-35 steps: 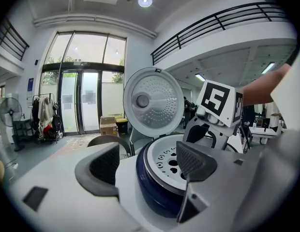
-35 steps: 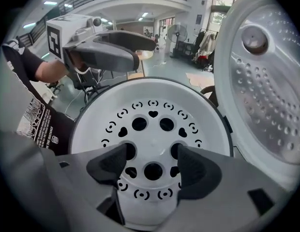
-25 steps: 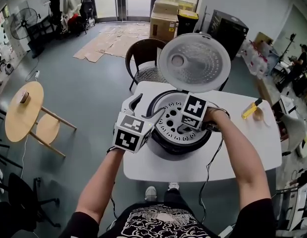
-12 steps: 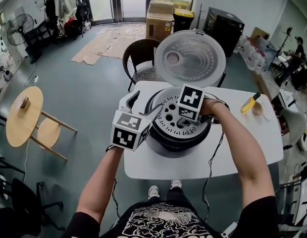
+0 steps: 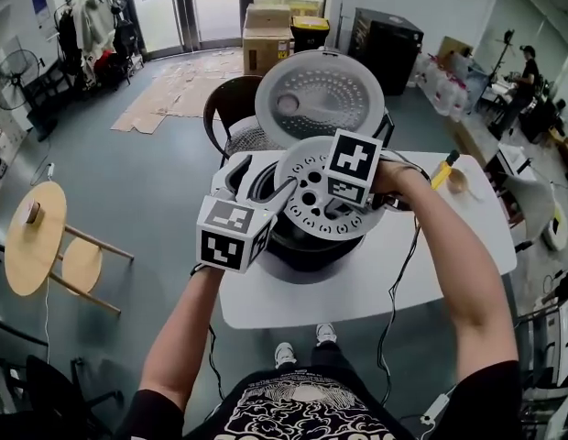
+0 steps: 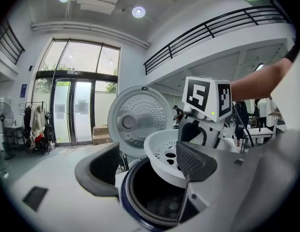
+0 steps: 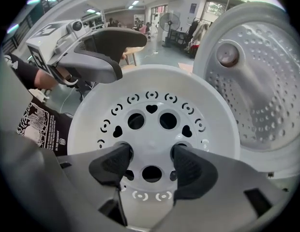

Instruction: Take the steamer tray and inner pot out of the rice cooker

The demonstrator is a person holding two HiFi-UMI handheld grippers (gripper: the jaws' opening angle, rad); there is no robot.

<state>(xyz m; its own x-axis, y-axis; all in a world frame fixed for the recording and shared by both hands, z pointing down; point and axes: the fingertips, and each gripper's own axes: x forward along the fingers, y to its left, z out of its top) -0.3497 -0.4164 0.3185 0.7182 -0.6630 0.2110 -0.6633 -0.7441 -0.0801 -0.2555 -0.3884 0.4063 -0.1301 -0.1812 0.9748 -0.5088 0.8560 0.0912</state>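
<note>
The black rice cooker (image 5: 307, 246) stands on the white table (image 5: 431, 255) with its lid (image 5: 321, 94) up. The white perforated steamer tray (image 5: 300, 183) (image 7: 150, 88) hangs tilted above the dark inner pot (image 6: 152, 195). My right gripper (image 5: 332, 211) (image 7: 152, 166) points down into it. Its fingertips sit in two of the tray's holes; the jaws have just been closing and grip the strip between. My left gripper (image 5: 263, 187) (image 6: 150, 163) is level at the cooker's left rim with jaws wide apart. Its right finger (image 6: 193, 159) overlaps the tray's near rim (image 6: 162, 151).
A yellow-handled tool (image 5: 440, 169) and a wooden spoon (image 5: 459, 181) lie at the table's far right. A dark chair (image 5: 224, 108) stands behind the table. A cable (image 5: 394, 291) trails over the front edge. A round wooden table (image 5: 27, 236) is at the left.
The steamer tray has risen out of the cooker, tilted, with the right gripper in its holes. Both grippers have moved up.
</note>
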